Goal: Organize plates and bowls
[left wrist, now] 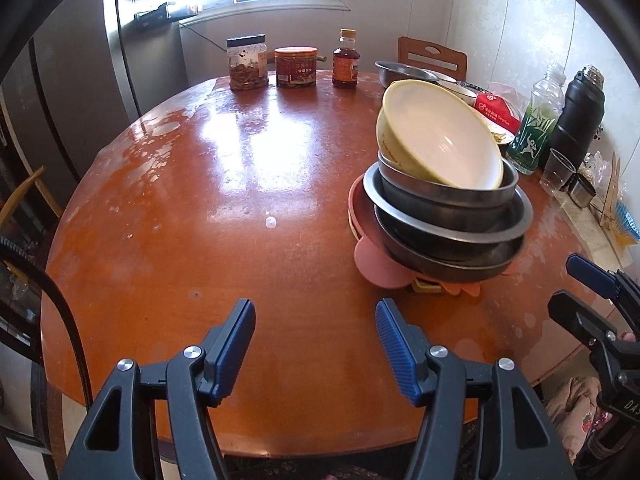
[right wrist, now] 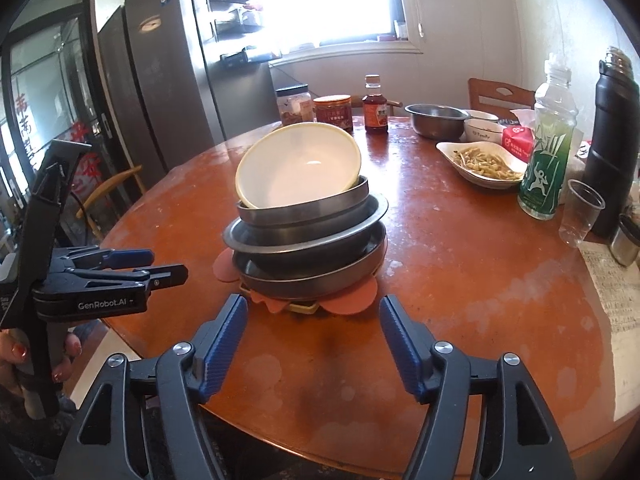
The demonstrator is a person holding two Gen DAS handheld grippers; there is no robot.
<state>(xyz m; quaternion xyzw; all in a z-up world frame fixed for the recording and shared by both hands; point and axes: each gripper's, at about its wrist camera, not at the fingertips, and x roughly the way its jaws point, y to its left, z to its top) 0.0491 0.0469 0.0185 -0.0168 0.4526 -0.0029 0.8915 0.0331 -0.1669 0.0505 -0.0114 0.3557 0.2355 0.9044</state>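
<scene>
Round table (right wrist: 460, 280), "GenRobot.AI" tool (right wrist: 168, 266) (left)

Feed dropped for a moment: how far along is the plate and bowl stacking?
Done: metal pans stacked on the pink plates, cream bowl on top but tilted. In hand: nothing; left gripper and right gripper open, empty. Left: the steel bowl and white bowl sit apart.

You can read "GenRobot.AI" in white on the side of your left gripper (right wrist: 170, 268), seen from the right wrist view. The small white bowl (right wrist: 482, 130) near the steel one carries a faint word like "Family"; the jar and bottle labels are too blurred to read.
</scene>
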